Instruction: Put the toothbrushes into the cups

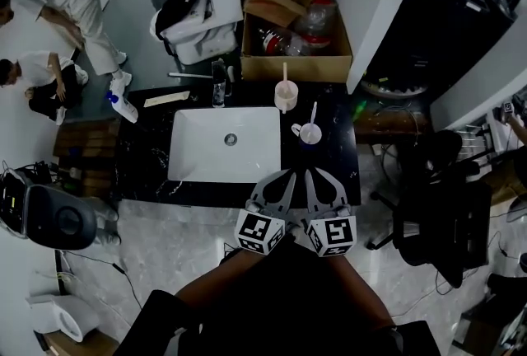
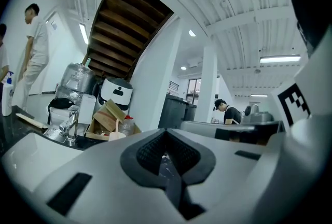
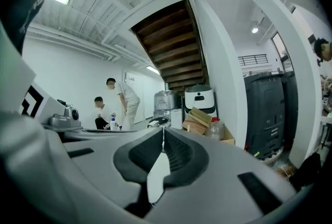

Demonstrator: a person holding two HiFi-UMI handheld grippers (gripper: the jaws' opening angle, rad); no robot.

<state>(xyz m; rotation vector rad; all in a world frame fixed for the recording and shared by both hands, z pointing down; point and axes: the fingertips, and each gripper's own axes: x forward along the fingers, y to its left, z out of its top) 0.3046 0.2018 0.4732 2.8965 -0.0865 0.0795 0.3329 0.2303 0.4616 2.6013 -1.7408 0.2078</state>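
Left gripper [image 1: 288, 175] and right gripper [image 1: 313, 174] — both clenched, empty — hover side by side over the counter's [image 1: 148, 161] near edge. Cream cup [image 1: 285, 96] and white mug [image 1: 310, 133] each hold a toothbrush [image 1: 285, 72].

A white rectangular sink [image 1: 193, 161] is sitting in a black counter [image 1: 142, 156], with a chrome faucet [image 1: 218, 89] standing at its far edge. Behind the counter, an open cardboard box [image 1: 296, 66] is holding bottles. At far left, one person in white [image 1: 70, 4] is bending over while another [image 1: 37, 81] is crouching. A black office chair [image 1: 436, 206] is standing at right.
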